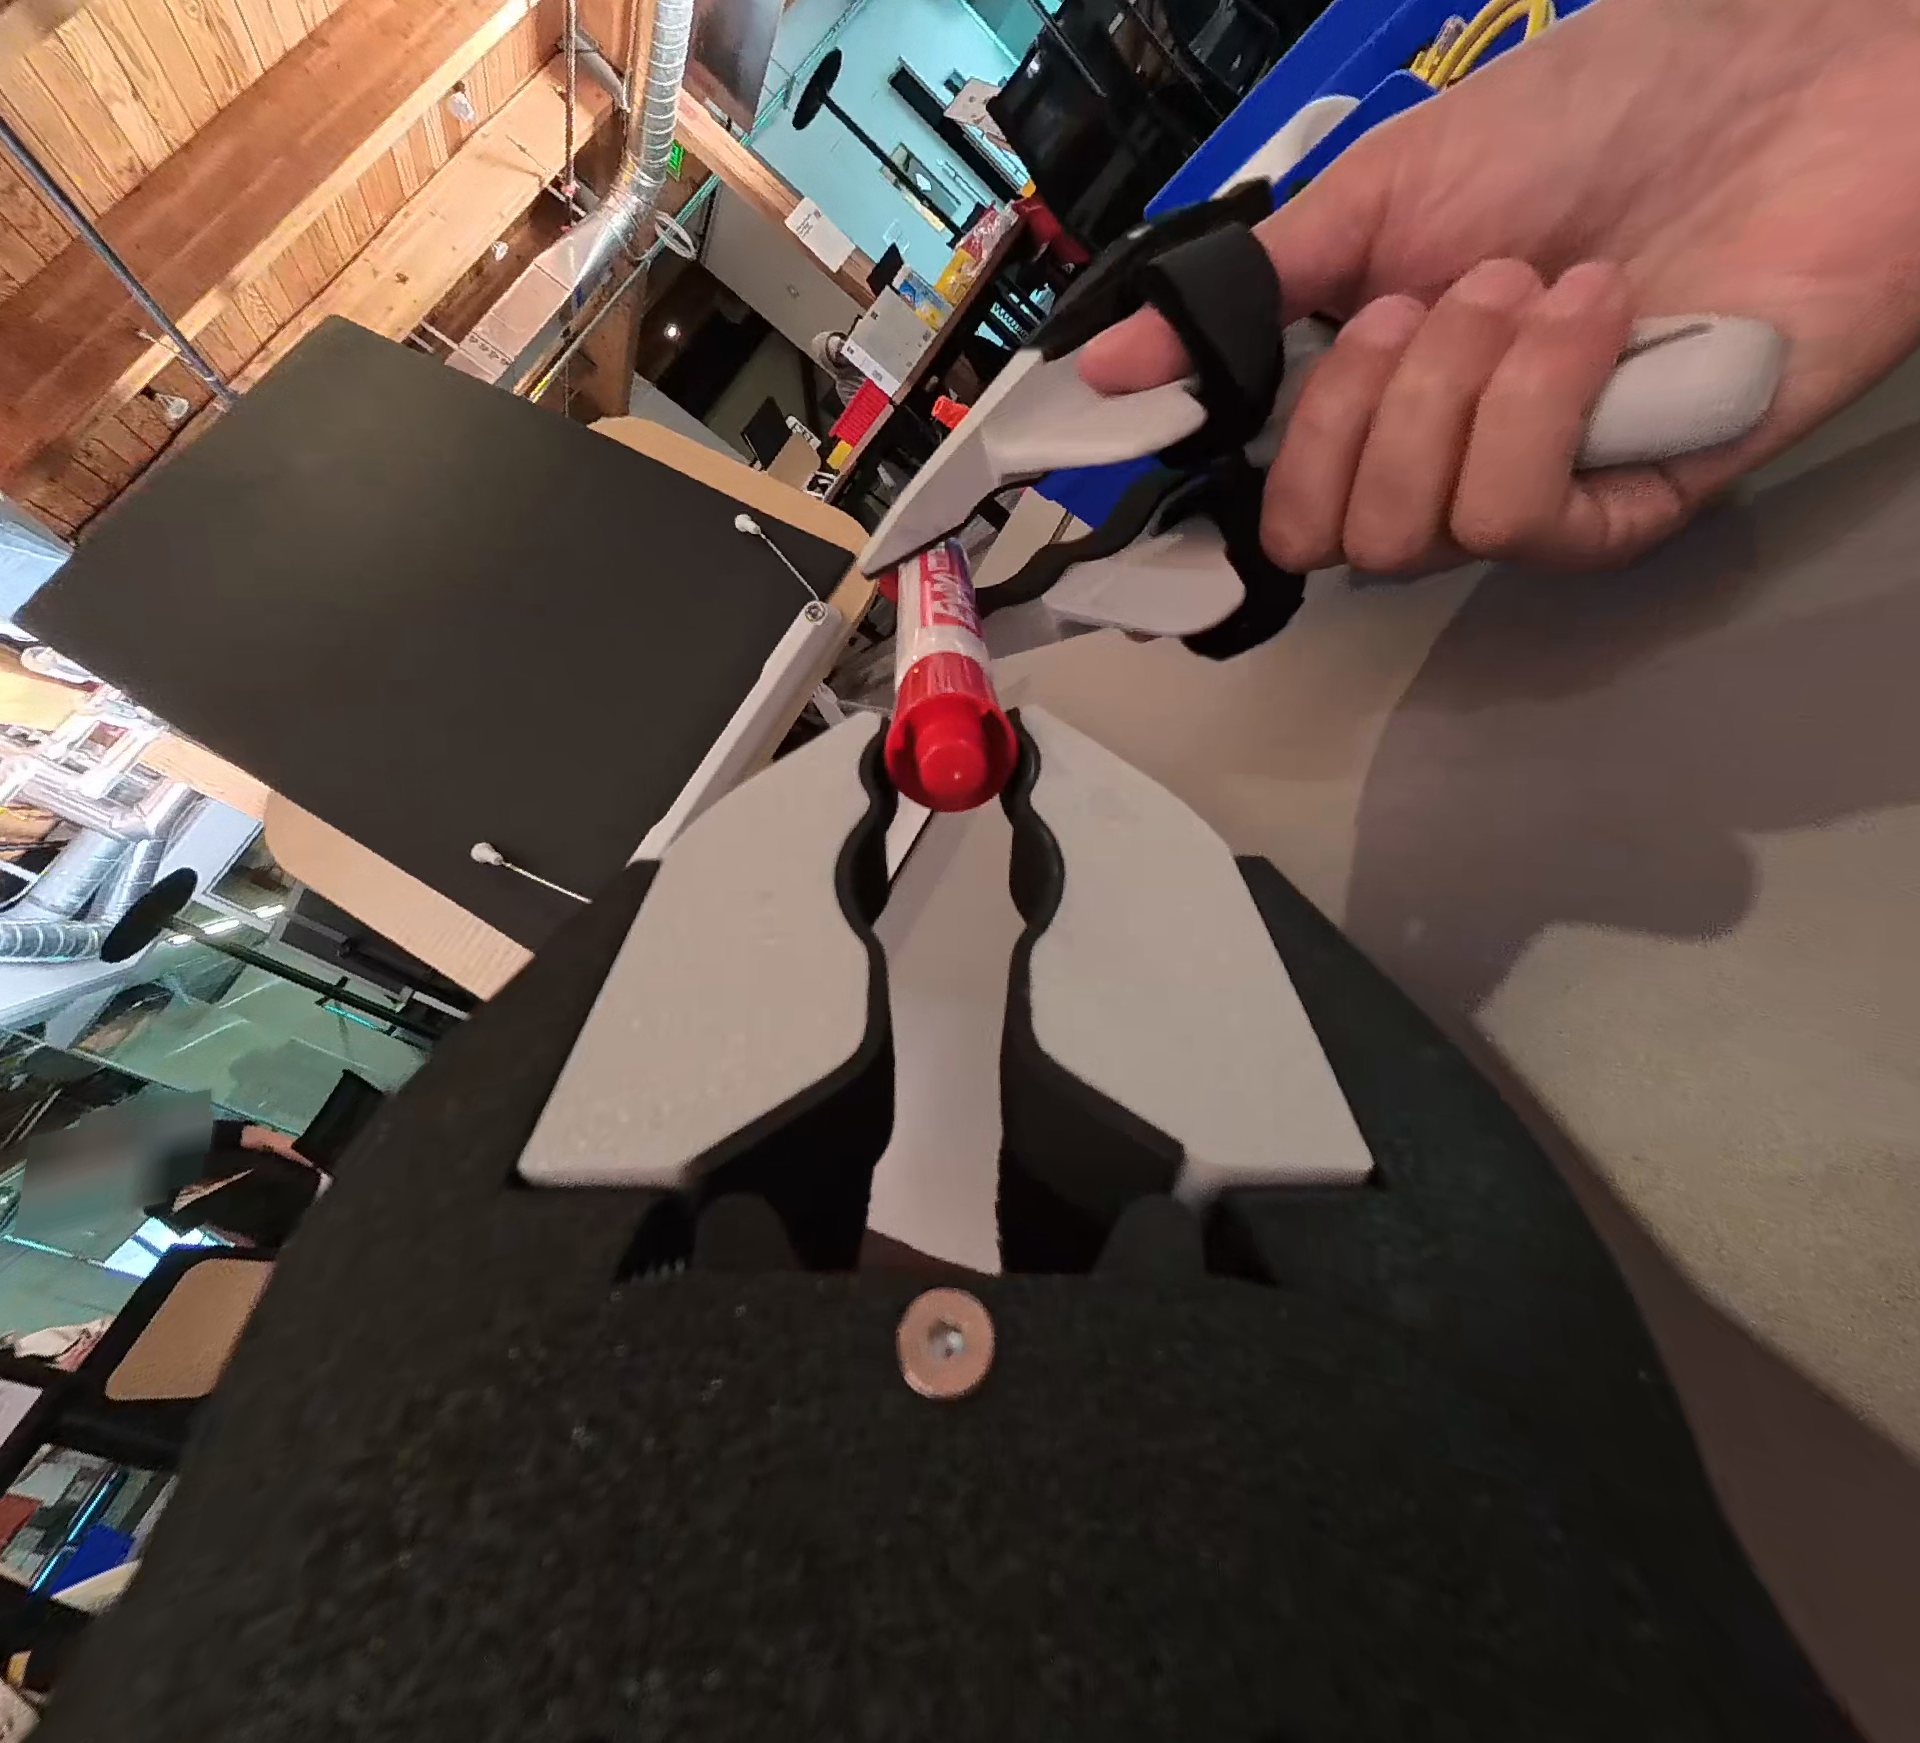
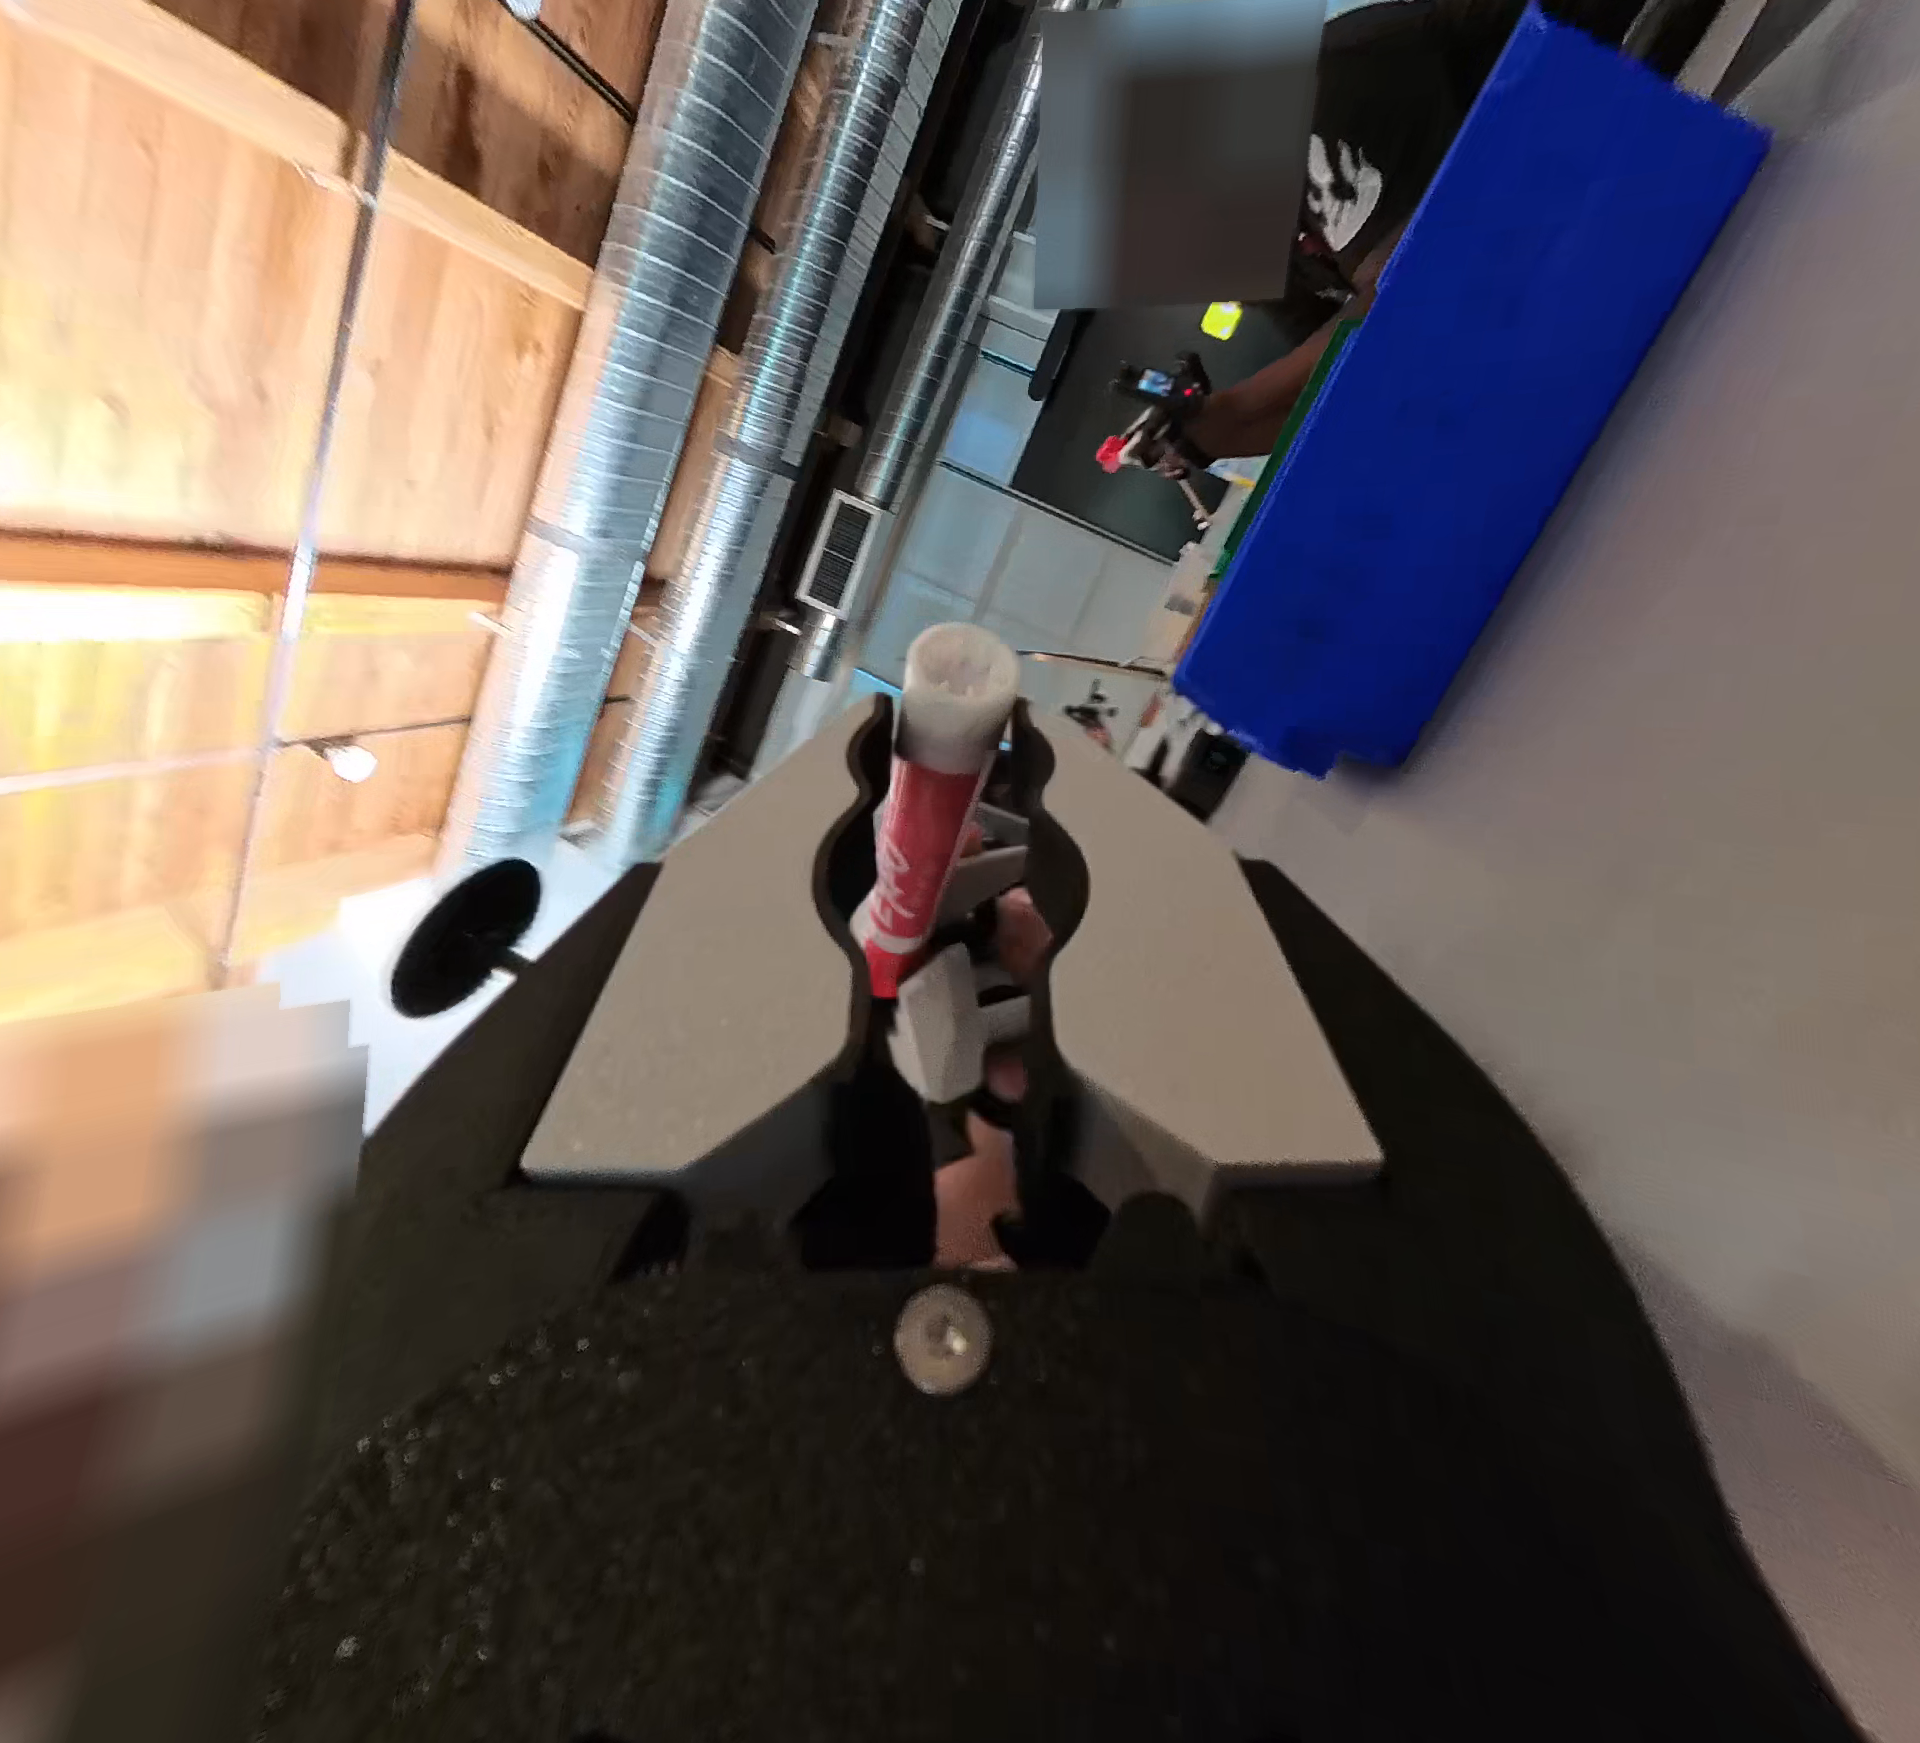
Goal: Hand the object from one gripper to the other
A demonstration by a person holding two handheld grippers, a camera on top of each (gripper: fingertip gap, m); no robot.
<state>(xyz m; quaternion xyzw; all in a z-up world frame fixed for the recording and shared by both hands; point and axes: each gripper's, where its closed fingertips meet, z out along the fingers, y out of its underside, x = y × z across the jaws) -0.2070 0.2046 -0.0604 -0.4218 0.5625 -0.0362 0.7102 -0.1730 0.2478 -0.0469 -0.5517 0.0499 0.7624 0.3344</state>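
Grey tongs [image 1: 951, 737] with wavy black pads, black speckled body, silver screw [image 1: 945, 1348]

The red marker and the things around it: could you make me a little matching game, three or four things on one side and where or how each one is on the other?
Things:
1. marker
2. left gripper
3. right gripper
4. blue bin

States:
A. shut on the red cap end
B. resting on the grey table
C. shut on the white tail end
D. held at both ends, in the air

Pairs: 1-D, 2-A, 3-C, 4-B
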